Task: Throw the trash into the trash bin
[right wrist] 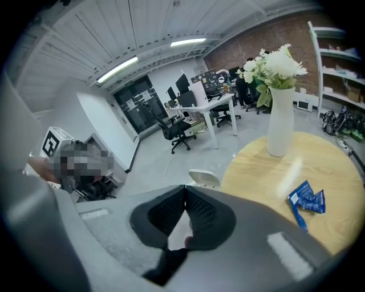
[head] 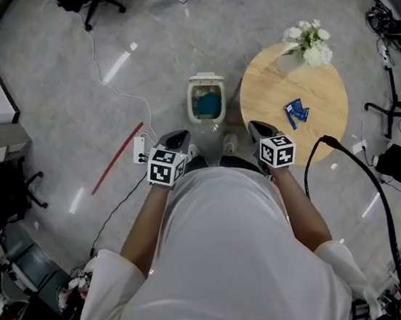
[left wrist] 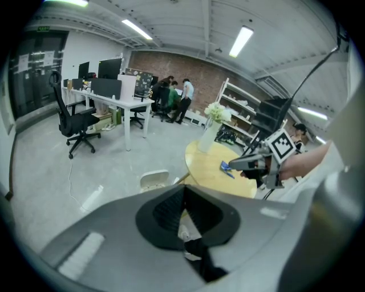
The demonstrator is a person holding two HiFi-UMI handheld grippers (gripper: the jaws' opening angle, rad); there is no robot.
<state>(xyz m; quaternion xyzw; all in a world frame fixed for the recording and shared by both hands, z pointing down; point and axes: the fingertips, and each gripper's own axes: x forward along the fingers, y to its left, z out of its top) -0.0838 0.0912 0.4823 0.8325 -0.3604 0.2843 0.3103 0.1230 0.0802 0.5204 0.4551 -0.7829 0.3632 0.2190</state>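
A crumpled blue wrapper (head: 296, 111) lies on the round wooden table (head: 326, 113), right of my right gripper (head: 256, 127). The right gripper view shows the wrapper (right wrist: 307, 199) low at the right, and my right gripper (right wrist: 185, 189) is shut and empty, short of the table (right wrist: 268, 171). A white trash bin (head: 206, 100) with something blue inside stands on the floor left of the table, ahead of both grippers. My left gripper (head: 178, 137) hangs near it, shut with nothing held (left wrist: 183, 187). The left gripper view also takes in the bin (left wrist: 154, 179), the wrapper (left wrist: 226, 167) and the right gripper (left wrist: 242, 163).
A white vase of flowers (head: 309, 42) stands at the table's far edge. A power strip (head: 140, 149) with a white cord and a red strip (head: 116, 159) lie on the floor at left. A black cable (head: 363, 171) arcs at right. Office chairs (left wrist: 77, 122) and desks stand farther off.
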